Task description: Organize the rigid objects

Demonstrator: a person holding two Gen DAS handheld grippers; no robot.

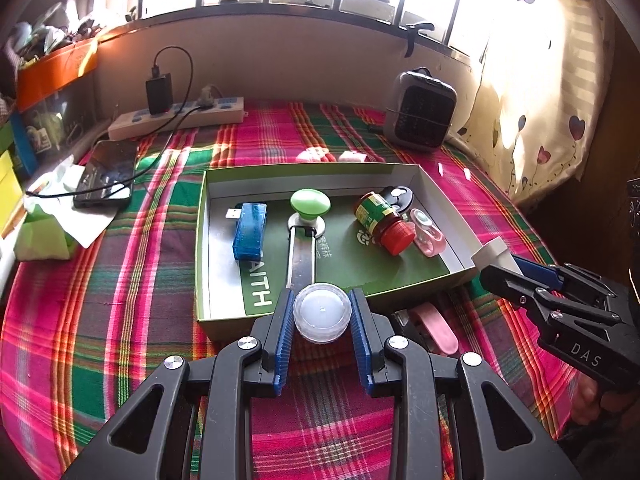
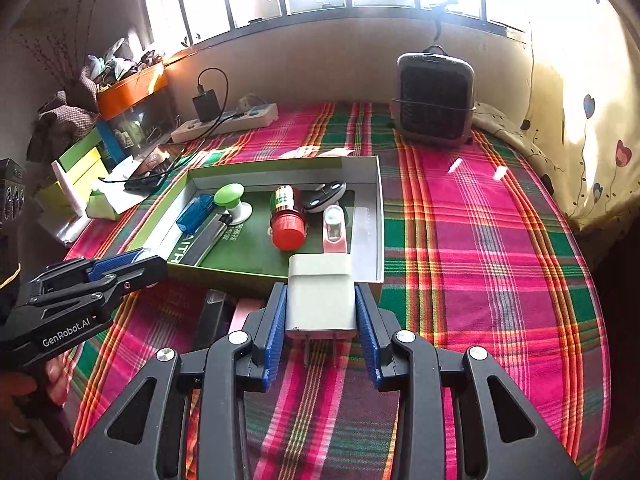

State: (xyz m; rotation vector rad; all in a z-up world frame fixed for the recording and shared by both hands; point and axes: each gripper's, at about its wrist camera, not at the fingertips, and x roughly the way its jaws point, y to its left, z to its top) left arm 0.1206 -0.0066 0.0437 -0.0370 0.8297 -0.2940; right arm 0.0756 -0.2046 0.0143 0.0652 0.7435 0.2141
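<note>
Left claw [image 1: 322,316] grips clear jar [image 1: 322,312], right claw [image 2: 321,312] grips charger [image 2: 321,294]; six items already in box [image 1: 202,240], pink clip [image 1: 436,328] left outside

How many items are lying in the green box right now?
6: blue USB stick far left, green-knobbed tool beside it, red-capped bottle centre-right, black fob behind it, pink clip rightmost, dark strip under the tool. Smaller things may be hidden.

"AITH" in white on box [image 1: 202,240] floor, just ahead of left gripper [image 1: 322,312]. Chinese characters mid-floor, too small to read. "DAS" on right gripper [image 1: 496,258] body. "GenRobot.AI" on left gripper body, right wrist view. Bottle [image 1: 380,218] label illegible.
</note>
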